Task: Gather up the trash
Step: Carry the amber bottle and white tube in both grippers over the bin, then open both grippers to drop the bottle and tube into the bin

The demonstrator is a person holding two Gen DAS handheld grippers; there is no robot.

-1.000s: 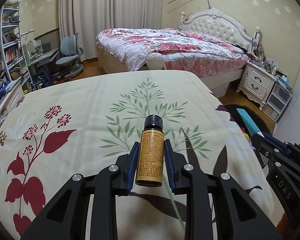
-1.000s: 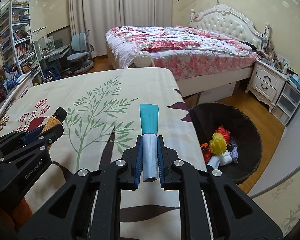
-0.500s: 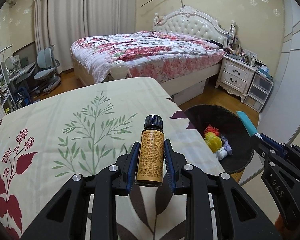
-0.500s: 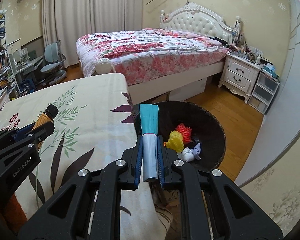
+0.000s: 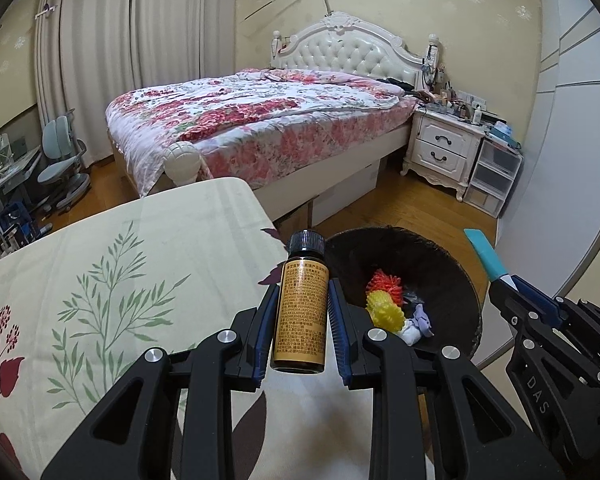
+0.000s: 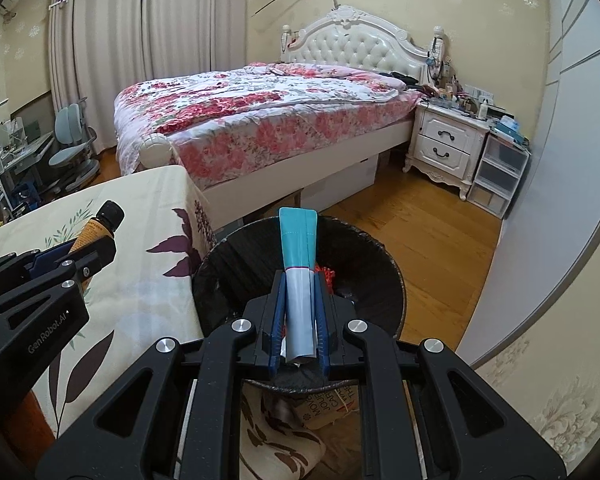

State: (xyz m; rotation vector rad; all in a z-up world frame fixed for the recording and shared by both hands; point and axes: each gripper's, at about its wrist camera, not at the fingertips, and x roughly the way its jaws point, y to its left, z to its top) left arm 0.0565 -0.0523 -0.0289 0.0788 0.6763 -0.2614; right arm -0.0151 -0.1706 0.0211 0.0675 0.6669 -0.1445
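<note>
- Small amber bottle (image 5: 300, 312): black screw cap, printed orange-brown label, held upright between blue pads above the desk edge.
- Flat teal-and-grey tube (image 6: 298, 276): crimped teal end pointing away, pinched over the trash bin.
- Dark round trash bin (image 5: 466, 280) on the floor, holding red, yellow and pale scraps.

The left gripper (image 5: 300, 312) is matte black plastic, its two angular linkage arms cut with triangular openings and pinned by round silver screws, and its fingers (image 5: 262, 320) carry ribbed blue pads. The right gripper (image 6: 299, 296) is built alike. White lettering marks their sides: "GenRobot.AI" on the left, "DAS" on the right.
</note>
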